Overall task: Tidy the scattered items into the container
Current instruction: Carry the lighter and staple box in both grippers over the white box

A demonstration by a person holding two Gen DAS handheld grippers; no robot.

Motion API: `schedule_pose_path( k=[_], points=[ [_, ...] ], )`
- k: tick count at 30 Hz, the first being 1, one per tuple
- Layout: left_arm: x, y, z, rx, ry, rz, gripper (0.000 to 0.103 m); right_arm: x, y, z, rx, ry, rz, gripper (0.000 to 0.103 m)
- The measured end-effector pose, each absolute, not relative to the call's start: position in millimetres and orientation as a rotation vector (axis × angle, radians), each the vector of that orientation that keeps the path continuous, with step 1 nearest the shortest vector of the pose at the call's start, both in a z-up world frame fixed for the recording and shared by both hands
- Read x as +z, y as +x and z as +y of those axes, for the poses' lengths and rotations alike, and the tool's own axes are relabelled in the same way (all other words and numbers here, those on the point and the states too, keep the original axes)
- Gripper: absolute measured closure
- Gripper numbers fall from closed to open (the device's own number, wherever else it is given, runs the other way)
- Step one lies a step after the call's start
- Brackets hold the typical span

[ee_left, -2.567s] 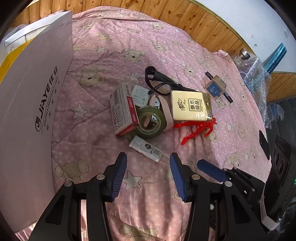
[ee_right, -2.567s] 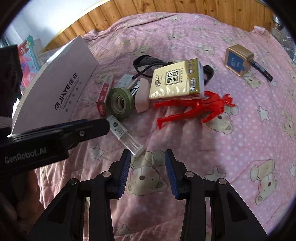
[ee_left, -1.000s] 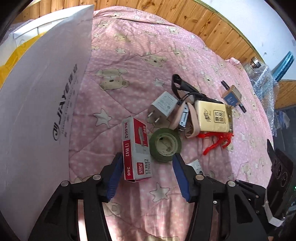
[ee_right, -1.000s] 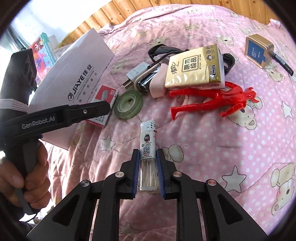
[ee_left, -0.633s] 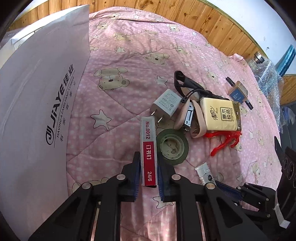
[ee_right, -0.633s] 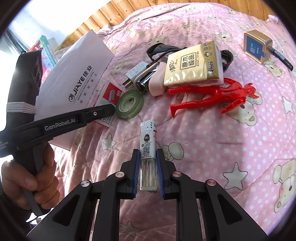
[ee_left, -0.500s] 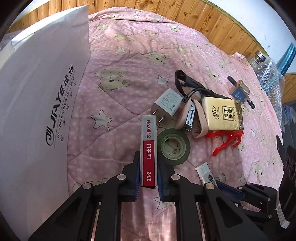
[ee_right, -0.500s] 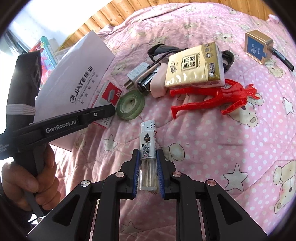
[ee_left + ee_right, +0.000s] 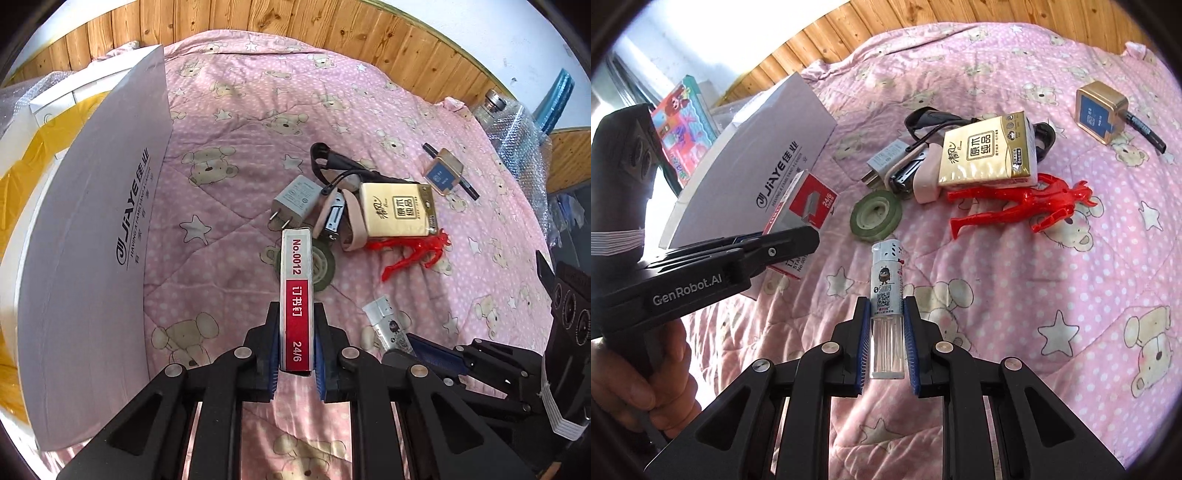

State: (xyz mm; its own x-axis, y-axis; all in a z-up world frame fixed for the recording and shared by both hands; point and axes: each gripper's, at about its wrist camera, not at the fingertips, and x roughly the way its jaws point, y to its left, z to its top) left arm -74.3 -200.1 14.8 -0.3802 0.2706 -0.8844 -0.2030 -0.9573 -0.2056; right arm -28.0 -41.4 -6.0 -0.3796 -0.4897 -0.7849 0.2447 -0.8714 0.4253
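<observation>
My left gripper [image 9: 295,336] is shut on a red and white staple box [image 9: 296,291], held end-on above the pink bedspread [image 9: 236,206]; the same staple box [image 9: 809,206] shows in the right wrist view. My right gripper [image 9: 886,332] is shut on a white lighter [image 9: 886,291], also lifted; the lighter [image 9: 388,325] appears lower right in the left wrist view. A large white box [image 9: 96,236] stands at the left, its inside hidden. On the bed lie a green tape roll [image 9: 877,216], a gold tissue pack [image 9: 988,149], a red toy figure [image 9: 1023,203], a grey plug [image 9: 297,199] and a pink stapler [image 9: 919,173].
A small gold-and-blue box [image 9: 1099,107] and a black marker [image 9: 1143,127] lie at the far right of the bed. A black strap [image 9: 332,162] curls behind the pile. A wooden headboard [image 9: 332,33] rims the bed. A hand [image 9: 635,373] grips the left tool.
My left gripper shut on the staple box and lifted it off the bed beside the tape roll. My right gripper shut on the lighter earlier and has kept it raised.
</observation>
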Motion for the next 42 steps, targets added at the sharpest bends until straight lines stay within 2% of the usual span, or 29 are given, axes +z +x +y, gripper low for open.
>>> schedule_pose_path(
  k=[22, 42],
  points=[
    [59, -32, -209, 2.421, -1.410, -0.138, 0.087, 34, 9, -57, -2.330, 1.314, -0.281, 0.084],
    [95, -16, -249, 2.467, -1.330, -0.243, 0.087, 72, 6, -92, -2.336, 1.225, -0.215, 0.084]
  ],
)
